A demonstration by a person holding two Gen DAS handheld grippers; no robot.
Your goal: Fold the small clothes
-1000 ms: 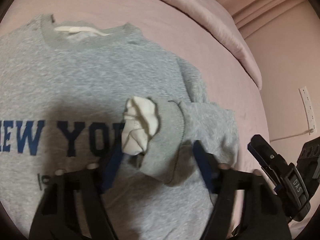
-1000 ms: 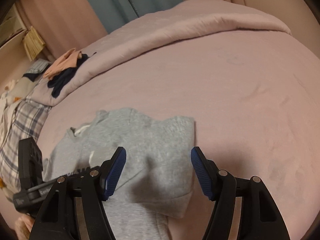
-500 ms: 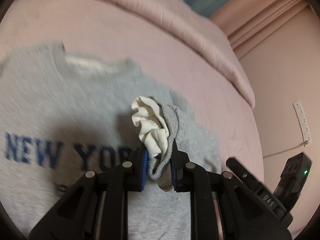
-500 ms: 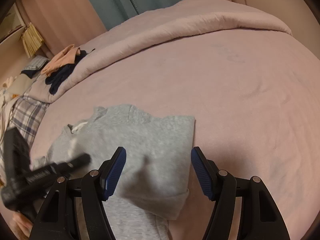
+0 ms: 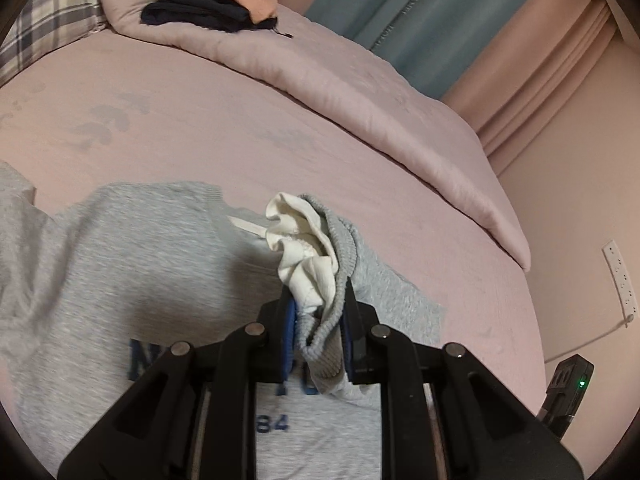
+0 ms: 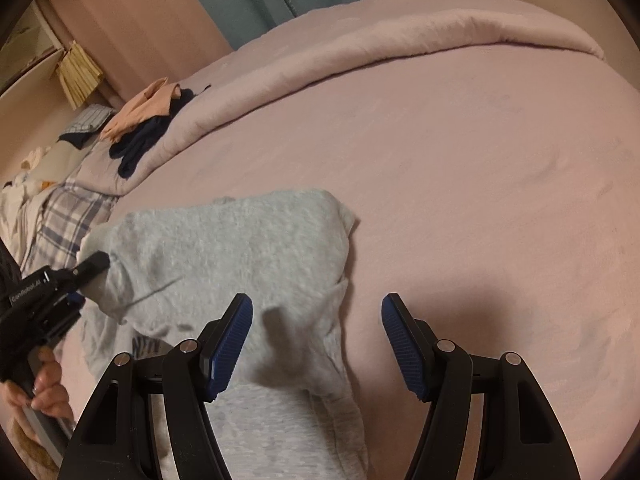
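Note:
A grey sweatshirt (image 5: 120,272) with blue lettering lies flat on the pink bed. My left gripper (image 5: 318,316) is shut on its sleeve cuff (image 5: 340,248), whose white lining (image 5: 304,248) bunches up above the pads. The cuff is lifted off the bed and the sleeve trails down to the right. In the right wrist view the left gripper (image 6: 94,260) holds the sleeve at the sweatshirt's (image 6: 240,248) left side, pulled across its body, with a hand on the handle. My right gripper (image 6: 316,340) stands open over the sweatshirt's right edge, with nothing between its fingers.
A folded pink duvet (image 5: 360,92) runs along the far side of the bed, with dark and peach clothes (image 5: 208,4) piled on it. A plaid pillow (image 5: 48,12) lies at the far left. A socket strip (image 5: 620,276) hangs on the right wall.
My left gripper closed on the sleeve cuff, then rose and carried it across the sweatshirt's front. The right gripper stayed where it was, still open.

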